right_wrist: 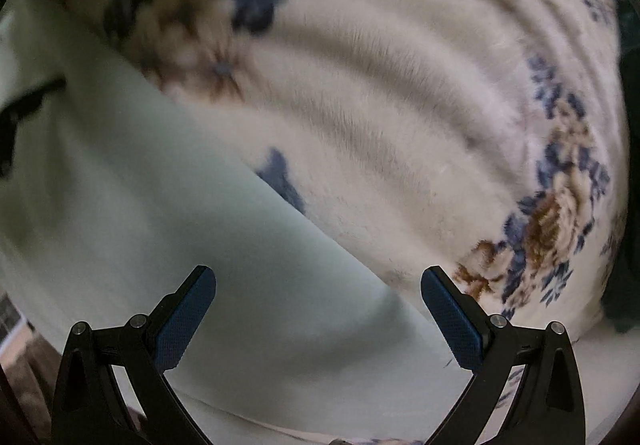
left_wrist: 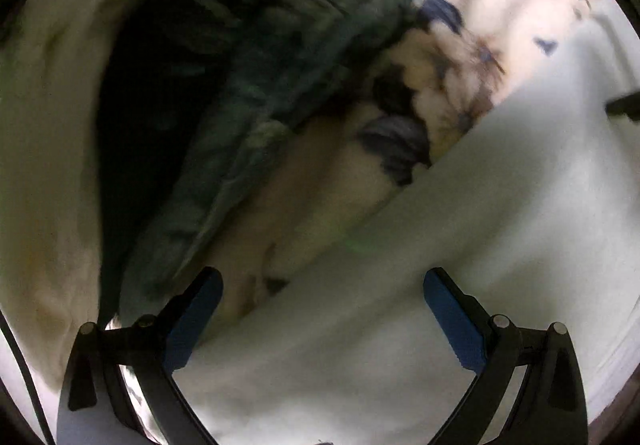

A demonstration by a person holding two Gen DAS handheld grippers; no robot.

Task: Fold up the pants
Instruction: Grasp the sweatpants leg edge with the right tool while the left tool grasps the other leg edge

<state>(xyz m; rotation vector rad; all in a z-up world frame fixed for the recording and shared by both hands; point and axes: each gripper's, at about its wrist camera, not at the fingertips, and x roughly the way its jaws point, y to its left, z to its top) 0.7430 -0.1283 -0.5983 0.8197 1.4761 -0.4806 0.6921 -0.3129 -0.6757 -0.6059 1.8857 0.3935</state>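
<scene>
Here both grippers stand wide open with nothing between their blue pads. The left gripper [left_wrist: 323,315] hovers over pale, smooth cloth, most likely the pants [left_wrist: 460,229], which fills the space between and ahead of its fingers; whether the fingertips touch the fabric cannot be told through the blur. The right gripper [right_wrist: 318,311] is spread just as wide above the same pale cloth [right_wrist: 168,229], holding nothing.

The pale cloth looks smooth and mint-white, with one straight edge running diagonally away from the fingers. Beyond that edge, ahead of the right fingers and off to their right, lies a fluffy cream blanket [right_wrist: 380,93] with blue and brown flowers, rippled in soft ridges. Ahead of the left fingers and to their left sits a rumpled dark green garment [left_wrist: 280,57], resting on the blanket [left_wrist: 452,57].
</scene>
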